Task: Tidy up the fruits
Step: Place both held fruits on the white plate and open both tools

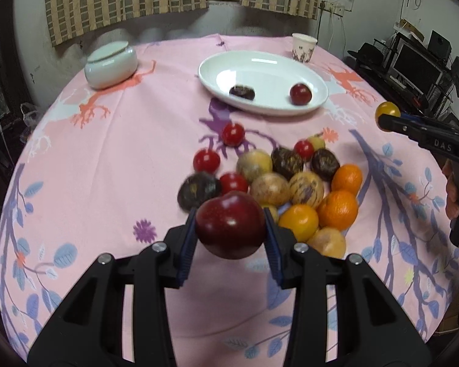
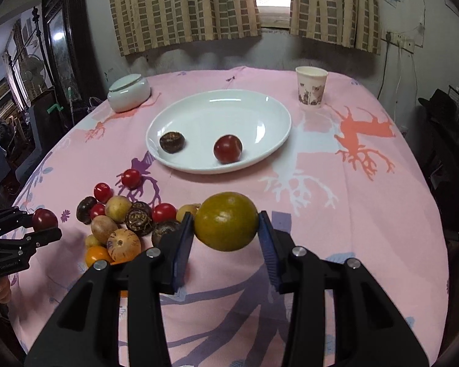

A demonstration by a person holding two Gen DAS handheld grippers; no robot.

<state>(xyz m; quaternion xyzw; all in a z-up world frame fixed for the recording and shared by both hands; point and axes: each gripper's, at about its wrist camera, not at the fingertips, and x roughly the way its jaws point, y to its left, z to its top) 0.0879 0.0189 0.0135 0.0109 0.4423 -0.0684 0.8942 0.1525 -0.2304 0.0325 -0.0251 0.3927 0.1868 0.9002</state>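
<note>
My left gripper (image 1: 230, 224) is shut on a dark red plum (image 1: 230, 224) and holds it above the pink tablecloth, just in front of the fruit pile (image 1: 290, 180). It also shows in the right wrist view (image 2: 45, 219). My right gripper (image 2: 226, 221) is shut on a yellow-green citrus fruit (image 2: 226, 221), held above the cloth right of the pile (image 2: 122, 220); it shows in the left wrist view (image 1: 387, 111). A white oval plate (image 2: 260, 110) behind holds a dark brown fruit (image 2: 172, 142) and a red plum (image 2: 228, 149).
A white lidded ceramic jar (image 2: 128, 91) stands at the back left and a paper cup (image 2: 311, 87) at the back right. Small red tomatoes (image 2: 131, 179) lie between pile and plate. The round table's edges curve off on both sides.
</note>
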